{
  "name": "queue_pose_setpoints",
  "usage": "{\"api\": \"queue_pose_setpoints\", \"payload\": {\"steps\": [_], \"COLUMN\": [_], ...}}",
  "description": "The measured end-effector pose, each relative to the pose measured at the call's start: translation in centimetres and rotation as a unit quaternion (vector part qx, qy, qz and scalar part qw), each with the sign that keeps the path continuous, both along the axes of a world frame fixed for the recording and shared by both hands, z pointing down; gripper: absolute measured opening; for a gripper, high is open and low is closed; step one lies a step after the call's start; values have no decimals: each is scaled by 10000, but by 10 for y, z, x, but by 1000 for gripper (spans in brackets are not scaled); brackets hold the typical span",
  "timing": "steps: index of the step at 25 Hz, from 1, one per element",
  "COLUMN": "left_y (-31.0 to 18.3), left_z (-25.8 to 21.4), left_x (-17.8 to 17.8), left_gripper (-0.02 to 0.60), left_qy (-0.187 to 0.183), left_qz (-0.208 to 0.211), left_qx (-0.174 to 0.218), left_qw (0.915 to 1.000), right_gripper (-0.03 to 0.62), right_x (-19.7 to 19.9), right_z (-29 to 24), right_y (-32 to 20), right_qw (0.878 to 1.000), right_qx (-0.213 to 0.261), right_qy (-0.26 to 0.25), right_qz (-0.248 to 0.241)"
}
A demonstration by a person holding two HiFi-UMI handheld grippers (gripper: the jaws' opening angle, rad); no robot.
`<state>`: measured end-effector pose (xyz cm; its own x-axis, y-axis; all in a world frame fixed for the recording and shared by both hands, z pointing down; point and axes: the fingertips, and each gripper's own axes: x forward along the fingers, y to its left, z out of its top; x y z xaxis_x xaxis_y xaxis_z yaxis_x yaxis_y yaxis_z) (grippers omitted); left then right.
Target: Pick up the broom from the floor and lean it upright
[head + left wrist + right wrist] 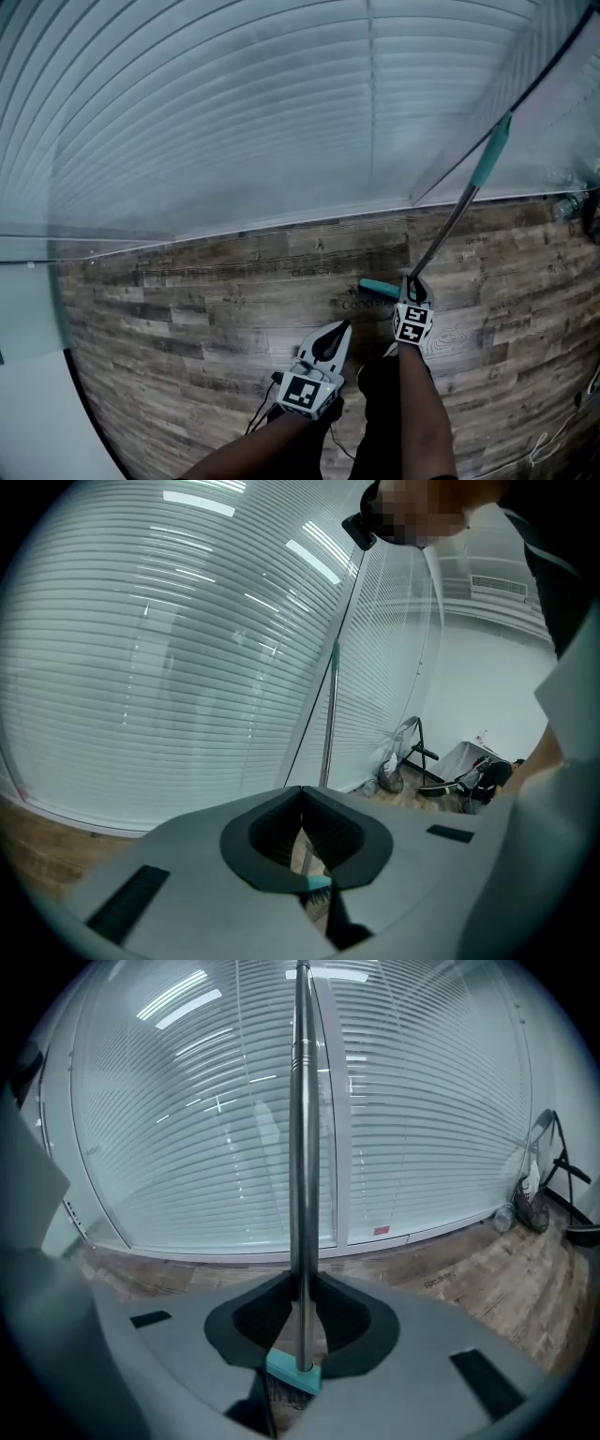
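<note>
Head view, seen from above: my right tool [413, 286] is clamped on the broom [445, 232] low on its shaft, just above the head. The broom stands nearly upright and slants up to the right in front of the blinds [234, 112]. I cannot tell whether its top touches them. Its shaft is a slim grey metal tube with a teal sleeve [489, 159] higher up. A teal head block [380, 288] sits at the bottom, close over the floor [187, 328].

Right gripper view: the shaft runs straight up between the two pads of my right tool, which press on it from either side. Below them are the teal block and the dark bristles [279, 1402].

Left gripper view: my left tool [300, 794] has its tips together with nothing between them. It is apart from the broom, which shows beyond it.

The floor is grey-brown wood-look planking. White slatted blinds fill the wall down to a pale rail [234, 1252] at floor level. In the far right corner a folded black stand [419, 757] and dark bags [483, 778] sit by a white wall.
</note>
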<state>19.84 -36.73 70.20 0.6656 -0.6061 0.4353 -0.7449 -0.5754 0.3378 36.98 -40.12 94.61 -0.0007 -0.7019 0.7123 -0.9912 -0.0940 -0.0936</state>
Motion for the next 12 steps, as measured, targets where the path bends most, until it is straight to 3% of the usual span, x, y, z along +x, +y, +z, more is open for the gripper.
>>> {"api": "queue_pose_setpoints", "payload": {"steps": [12], "left_y": [6], "left_z": [20], "left_x": [14], "left_gripper": [20], "left_qy": [45], "left_qz": [299], "left_qx": [128], "left_qw": [9995], "right_gripper": [84], "right_x": [5], "right_z": [21], "right_y": [-24], "right_qw": [9974], "right_qx": [175], "right_qy": [447], "right_qz": [-541]}}
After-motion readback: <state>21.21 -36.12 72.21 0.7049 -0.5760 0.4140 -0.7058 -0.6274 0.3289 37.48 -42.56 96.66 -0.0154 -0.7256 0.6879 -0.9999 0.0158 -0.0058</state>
